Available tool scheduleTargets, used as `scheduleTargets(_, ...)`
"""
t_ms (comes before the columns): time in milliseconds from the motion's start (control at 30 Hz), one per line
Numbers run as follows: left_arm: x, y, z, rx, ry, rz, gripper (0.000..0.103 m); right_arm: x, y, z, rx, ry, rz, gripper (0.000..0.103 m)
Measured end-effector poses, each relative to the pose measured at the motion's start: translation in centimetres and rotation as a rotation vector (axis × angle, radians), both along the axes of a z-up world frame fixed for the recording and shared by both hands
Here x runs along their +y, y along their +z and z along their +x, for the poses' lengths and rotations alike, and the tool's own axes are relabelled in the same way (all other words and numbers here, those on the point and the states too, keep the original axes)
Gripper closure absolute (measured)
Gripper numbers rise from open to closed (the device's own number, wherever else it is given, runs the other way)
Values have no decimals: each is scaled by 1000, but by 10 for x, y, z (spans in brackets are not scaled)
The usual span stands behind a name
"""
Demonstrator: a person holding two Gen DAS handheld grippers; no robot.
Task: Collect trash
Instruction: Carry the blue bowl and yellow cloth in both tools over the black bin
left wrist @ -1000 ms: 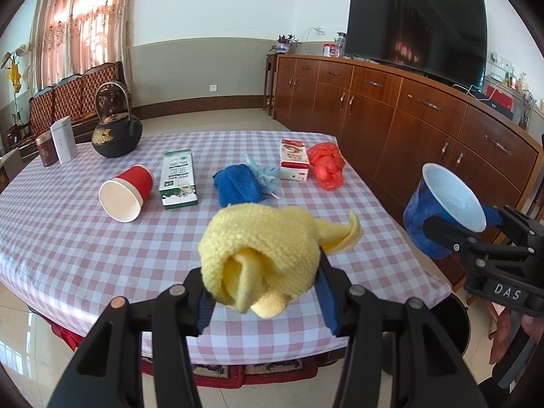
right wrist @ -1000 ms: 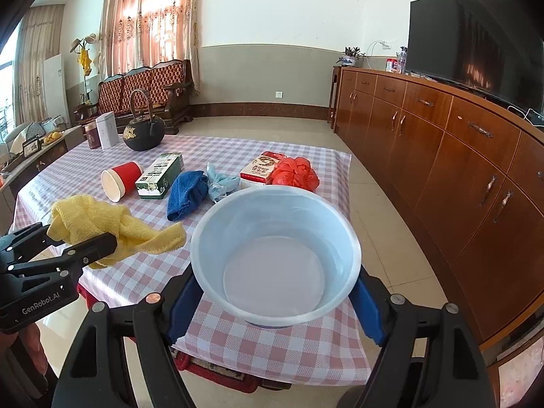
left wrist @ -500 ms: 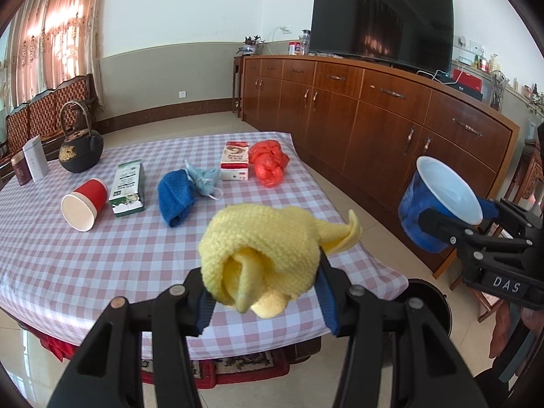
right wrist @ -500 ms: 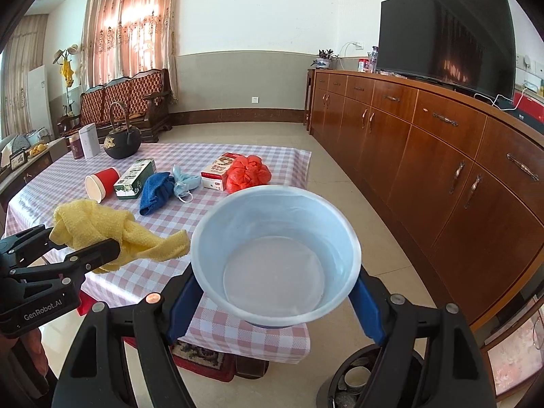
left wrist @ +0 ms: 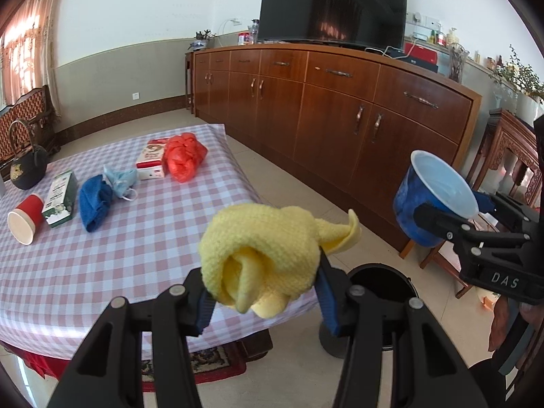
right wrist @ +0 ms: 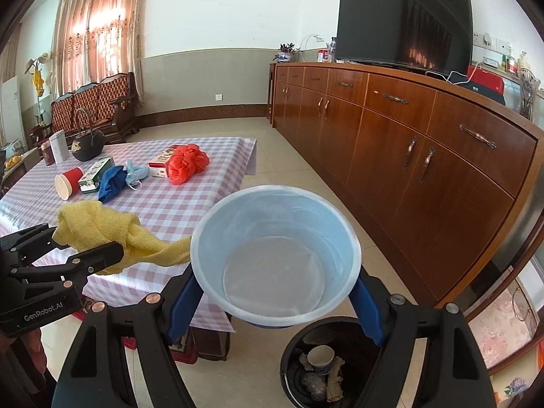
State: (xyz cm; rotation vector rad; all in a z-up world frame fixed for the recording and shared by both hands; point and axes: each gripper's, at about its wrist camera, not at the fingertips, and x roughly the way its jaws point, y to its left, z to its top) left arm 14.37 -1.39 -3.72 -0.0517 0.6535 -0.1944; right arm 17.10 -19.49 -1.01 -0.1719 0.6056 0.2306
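Right wrist view: the right gripper [right wrist: 275, 282] is clamped across a pale blue cup [right wrist: 275, 255], its blue pads bearing on both sides of the wall. The cup faces the camera and looks empty inside. Directly below it, on the floor, stands a black bin [right wrist: 340, 367] that already holds a paper cup and some crumpled scraps, so part of the collection appears done.

The left gripper [left wrist: 261, 292] is closed on a bunched yellow cloth [left wrist: 261, 251], which fills the gap between the pads and trails a loose corner to one side. In the left wrist view the cloth is carried past the table [left wrist: 102, 265] edge, with the bin partly visible behind and below the gripper. Both loads are in the air, close to the bin but not yet released.

Outstanding items on the checked tablecloth, well apart from the bin:
- red cup [left wrist: 25, 217], lying on its side
- green carton [left wrist: 61, 199], just beside the cup
- blue cloth [left wrist: 93, 202]
- light blue mask [left wrist: 120, 180], touching the blue cloth
- white and red box [left wrist: 151, 159]
- red bag [left wrist: 183, 156], against the box

A dark kettle [left wrist: 23, 170] at the far end is probably not rubbish.

Assessment: the job is partway through. Two items await dropping; roughly six remain to be fetched.
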Motion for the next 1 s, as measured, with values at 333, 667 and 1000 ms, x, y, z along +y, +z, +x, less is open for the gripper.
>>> scheduleTargets(333,-61,-15,6,39,-115,17,51,-79,-23,-9,45,-91,-22,23)
scheduleTargets(667,-122,-47,17,115,-205,26,51,-138,-62,-9,112,-143,-18,23)
scheduleTargets(1000,-175,-86,29,219,-270,31,51,-175,-108,0,193,-99,-34,23)
